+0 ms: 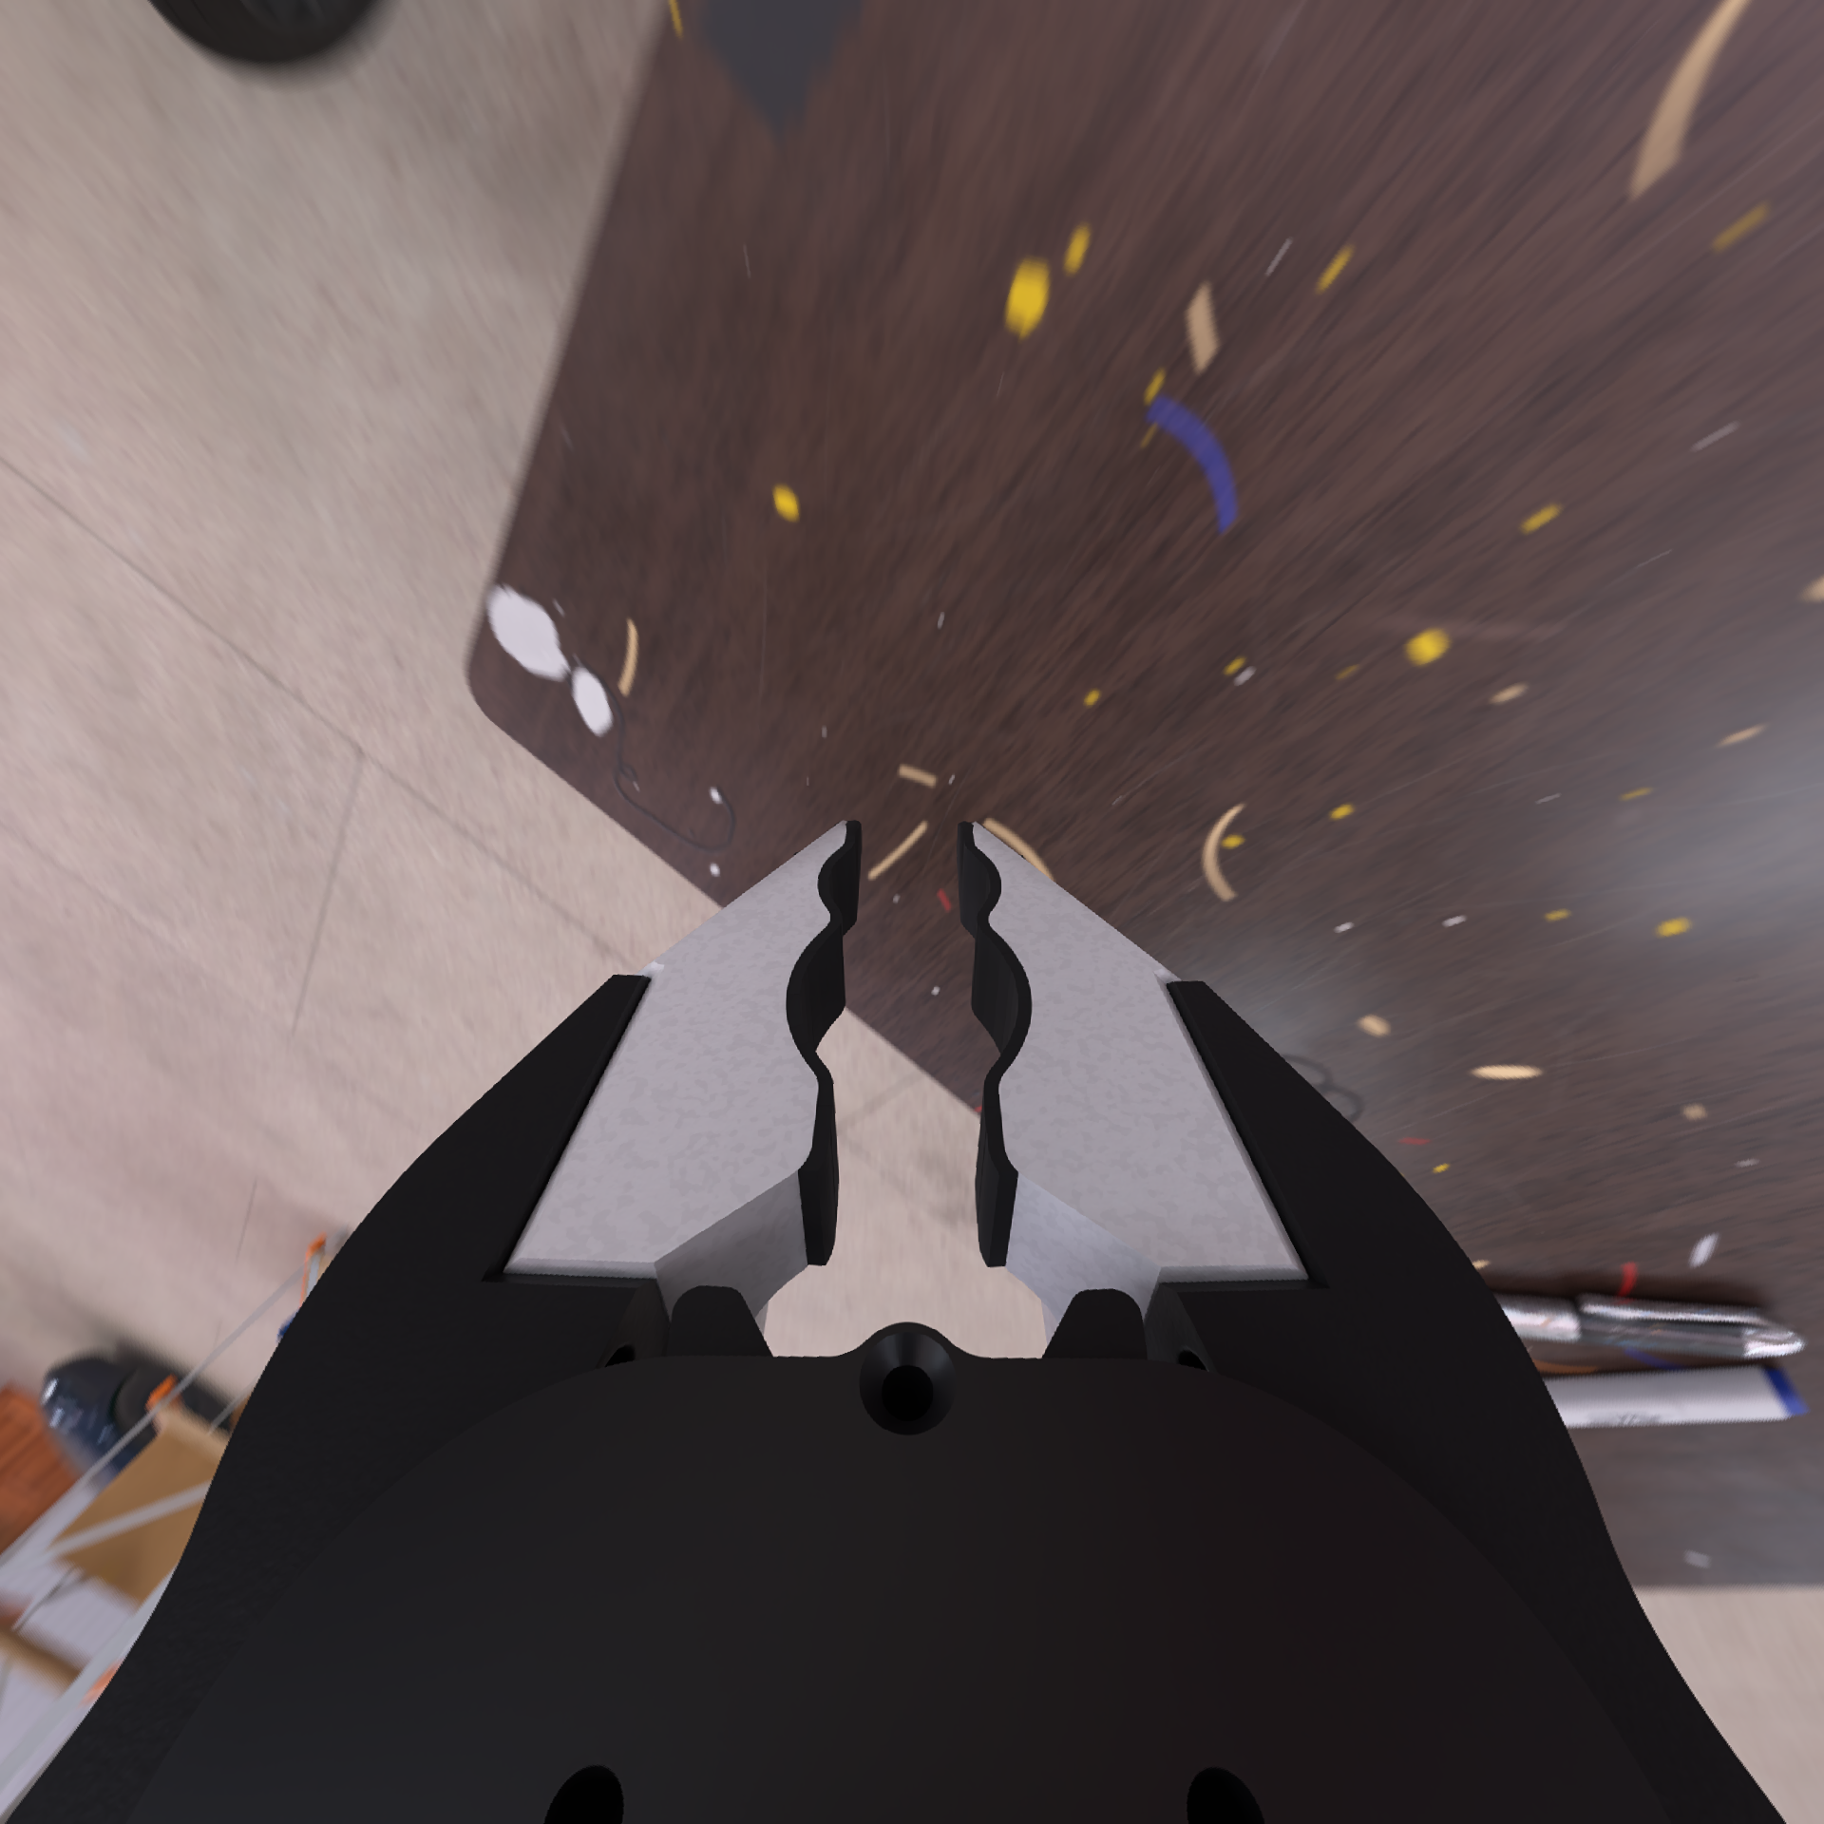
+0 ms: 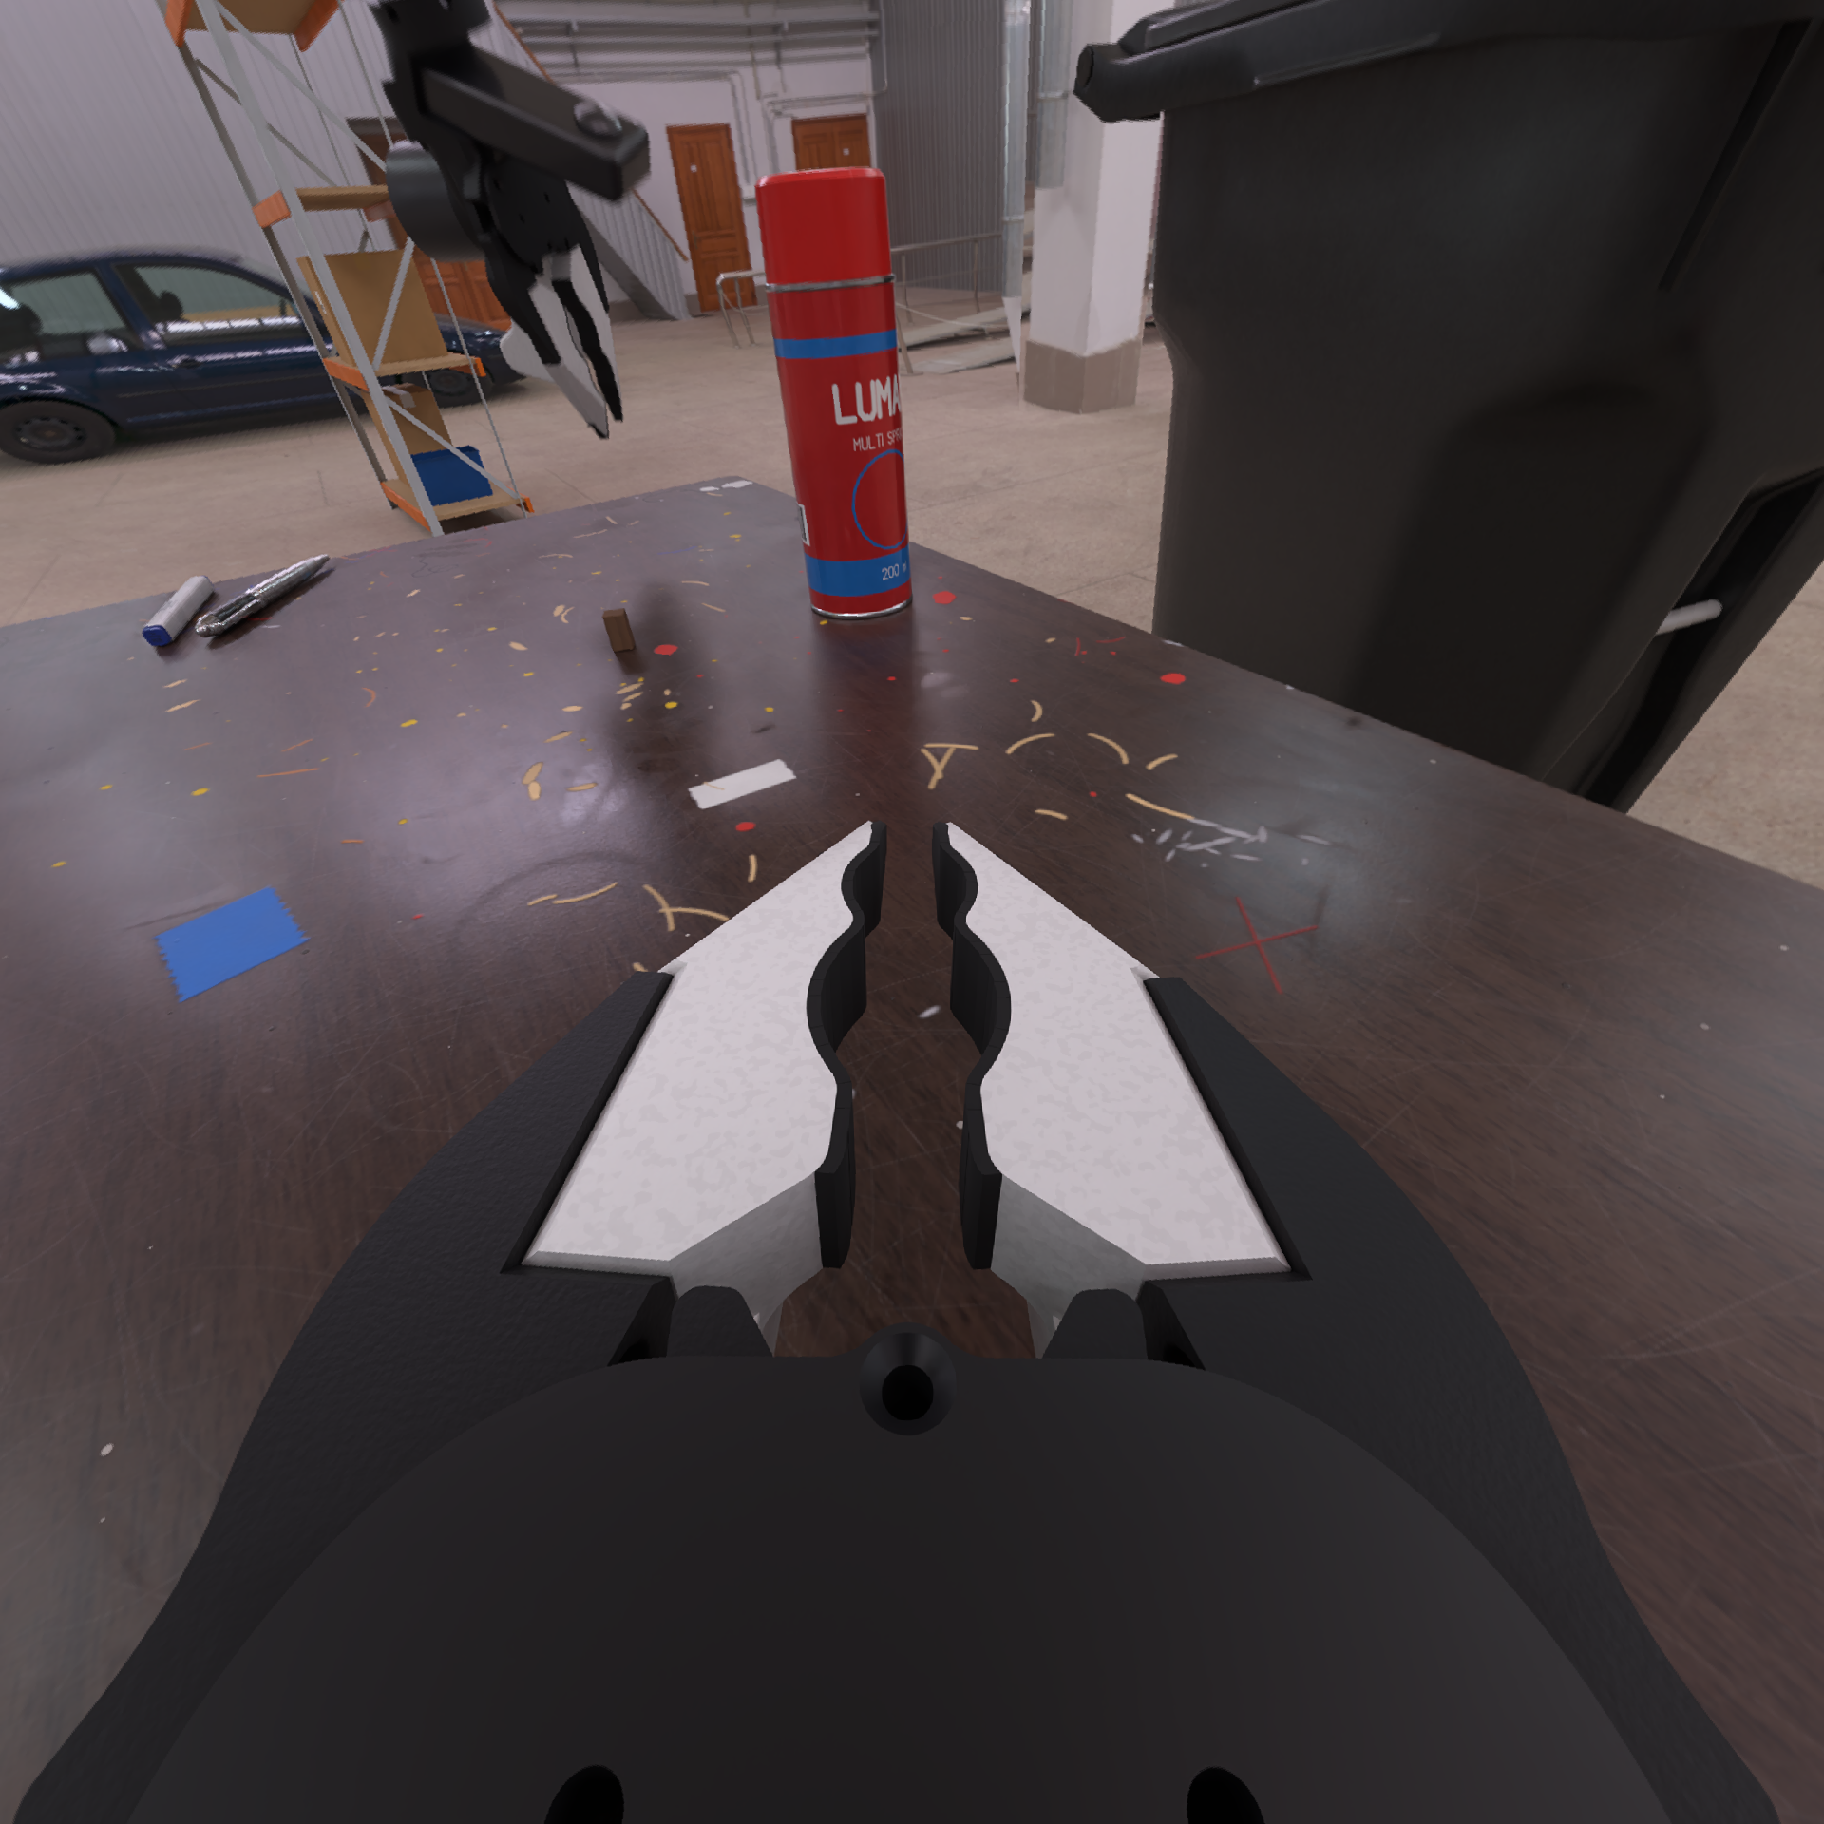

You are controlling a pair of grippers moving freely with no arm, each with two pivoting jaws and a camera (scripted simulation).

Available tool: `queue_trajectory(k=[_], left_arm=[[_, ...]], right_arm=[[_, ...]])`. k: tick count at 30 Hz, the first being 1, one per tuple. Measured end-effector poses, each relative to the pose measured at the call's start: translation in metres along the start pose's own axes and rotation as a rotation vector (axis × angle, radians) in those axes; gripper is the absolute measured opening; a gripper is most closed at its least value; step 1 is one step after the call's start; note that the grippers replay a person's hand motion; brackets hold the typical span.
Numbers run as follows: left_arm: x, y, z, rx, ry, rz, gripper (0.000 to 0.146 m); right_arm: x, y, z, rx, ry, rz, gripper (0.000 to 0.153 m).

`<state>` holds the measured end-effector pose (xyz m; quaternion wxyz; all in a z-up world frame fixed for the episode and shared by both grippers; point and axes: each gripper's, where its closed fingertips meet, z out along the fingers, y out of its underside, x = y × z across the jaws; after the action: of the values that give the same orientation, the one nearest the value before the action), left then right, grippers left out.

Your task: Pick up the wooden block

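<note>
A dark brown table [image 2: 1382, 1036] fills the right wrist view, its glossy top scratched and flecked with yellow, tan and red paint marks, a blue tape patch [image 2: 232, 940] and a white strip [image 2: 742, 784]. The wooden block [image 2: 618, 630] stands upright toward the far side, just left of a red spray can [image 2: 839, 395], apart from it. A marker [image 2: 178, 610] and a silvery pen [image 2: 262, 595] lie at the far left edge.

The right gripper [image 2: 909, 839] sits low over the table, fingers slightly parted and empty. The left gripper [image 2: 582, 390] hangs in the air above the far edge — also narrowly parted, holding nothing.

Beyond lies a pale tiled floor [image 2: 987, 464], a metal shelf rack [image 2: 385, 326], a blue car [image 2: 148, 345], a white pillar [image 2: 1091, 197] and — close on the right — a large dark bin [image 2: 1461, 345].
</note>
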<state>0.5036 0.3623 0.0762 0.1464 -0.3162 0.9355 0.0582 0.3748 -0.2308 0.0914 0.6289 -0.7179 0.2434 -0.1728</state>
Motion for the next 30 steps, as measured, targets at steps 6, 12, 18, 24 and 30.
queue_trajectory(k=[6, 12, 18, 24, 30], left_arm=[[0.081, -0.102, -0.126, 0.625, 0.082, -0.008, 0.019], [0.279, -0.198, -0.165, 0.990, 0.447, 0.153, 0.019], [0.419, -0.262, -0.112, 0.878, 0.739, 0.275, 0.019], [0.455, -0.272, -0.094, 0.781, 0.756, 0.426, 0.020], [0.413, -0.272, -0.108, 0.936, 0.764, 0.326, 0.034]], right_arm=[[-0.007, -0.012, -0.007, 0.041, -0.006, -0.037, 0.009], [-0.015, -0.019, -0.008, 0.062, -0.027, -0.054, 0.009], [-0.028, 0.000, -0.003, -0.046, -0.060, -0.157, 0.009], [-0.029, 0.018, 0.001, -0.136, -0.061, -0.215, 0.010], [-0.031, 0.035, 0.008, -0.209, -0.080, -0.232, 0.009]])
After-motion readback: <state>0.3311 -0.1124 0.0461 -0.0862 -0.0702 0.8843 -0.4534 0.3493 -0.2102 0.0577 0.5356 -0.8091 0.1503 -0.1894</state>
